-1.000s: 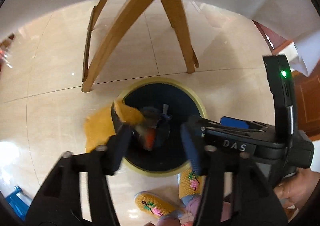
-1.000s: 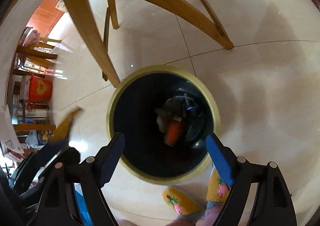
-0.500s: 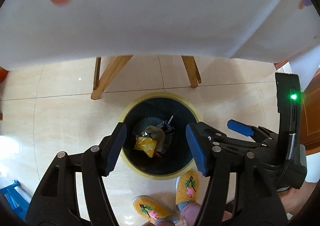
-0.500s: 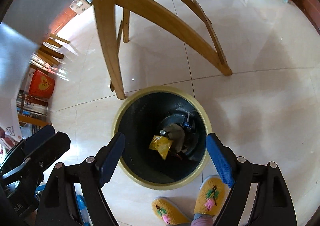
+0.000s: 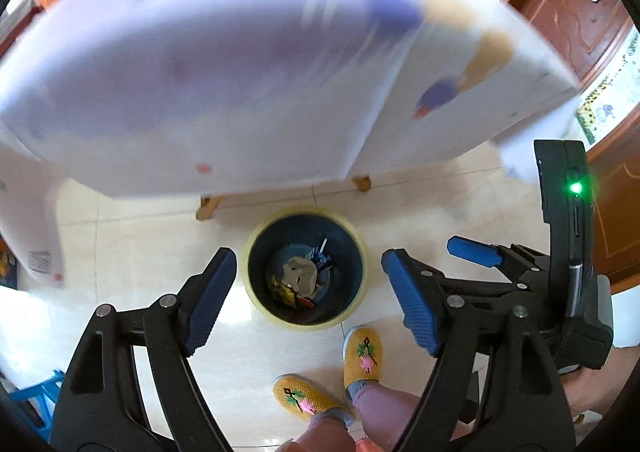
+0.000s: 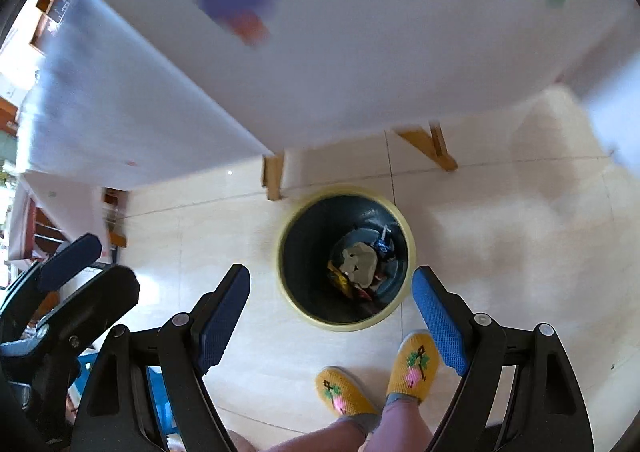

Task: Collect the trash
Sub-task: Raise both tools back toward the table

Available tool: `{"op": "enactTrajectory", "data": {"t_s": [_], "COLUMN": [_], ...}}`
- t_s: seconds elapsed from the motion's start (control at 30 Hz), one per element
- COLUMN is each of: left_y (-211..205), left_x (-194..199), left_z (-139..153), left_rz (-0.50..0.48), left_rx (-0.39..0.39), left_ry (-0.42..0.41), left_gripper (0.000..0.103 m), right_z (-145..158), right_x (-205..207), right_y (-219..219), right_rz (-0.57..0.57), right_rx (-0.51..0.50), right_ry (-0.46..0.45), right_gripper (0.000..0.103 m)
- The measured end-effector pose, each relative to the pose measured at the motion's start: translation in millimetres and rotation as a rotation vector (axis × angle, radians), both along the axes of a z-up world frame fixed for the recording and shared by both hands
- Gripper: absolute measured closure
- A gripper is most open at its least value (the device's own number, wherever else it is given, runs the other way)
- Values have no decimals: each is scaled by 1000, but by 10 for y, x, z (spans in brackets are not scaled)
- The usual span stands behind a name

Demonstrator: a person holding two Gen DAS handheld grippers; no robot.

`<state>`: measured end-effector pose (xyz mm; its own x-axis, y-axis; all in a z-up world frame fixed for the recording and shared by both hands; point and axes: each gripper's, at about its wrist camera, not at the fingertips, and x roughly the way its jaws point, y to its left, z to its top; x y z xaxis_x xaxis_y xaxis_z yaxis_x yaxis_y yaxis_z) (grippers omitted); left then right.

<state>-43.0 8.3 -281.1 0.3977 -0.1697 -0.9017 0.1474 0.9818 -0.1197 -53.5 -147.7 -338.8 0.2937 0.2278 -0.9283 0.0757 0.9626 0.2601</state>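
A dark round bin with a yellow rim [image 5: 256, 304] [image 6: 410, 252] stands on the tiled floor by the table's wooden legs. Trash lies at its bottom: a grey crumpled piece [image 5: 298, 276] [image 6: 360, 262], a yellow wrapper [image 6: 338, 280] and small blue bits. My left gripper [image 5: 310, 298] hangs high above the bin, open, with nothing between its blue-padded fingers. My right gripper [image 6: 332, 314] is open and empty too, also well above the bin. In the left wrist view the right gripper's body [image 5: 520, 276] sits close on the right.
A table under a white cloth with coloured spots [image 5: 240, 72] [image 6: 340, 52] fills the upper part of both views, blurred. The person's feet in yellow embroidered slippers [image 5: 362, 352] [image 6: 414, 368] stand just in front of the bin. Something blue [image 5: 28, 392] lies at the lower left.
Both grippers have risen away from the bin, which now looks smaller. The yellow wrapper dropped from my left gripper into the bin. The tablecloth has come into view.
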Motion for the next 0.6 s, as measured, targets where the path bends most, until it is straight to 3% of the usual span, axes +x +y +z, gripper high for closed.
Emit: {"op": "enactTrajectory", "data": {"t_s": [0.3,0.6], "left_y": [23,104], "left_x": [-95,-165], "left_z": [1333,2556], "left_rz": [11,30], "left_rx": [-19,-24], "left_ry": [-153,-294], "left_gripper": [24,23], "right_z": [1582,2905], "right_x": [-131,-205], "right_y": [53,220], "right_rz": [2,-1], "right_rx": [-13,-37], "right_ry": [-144,-294], "right_gripper": [18,18]}}
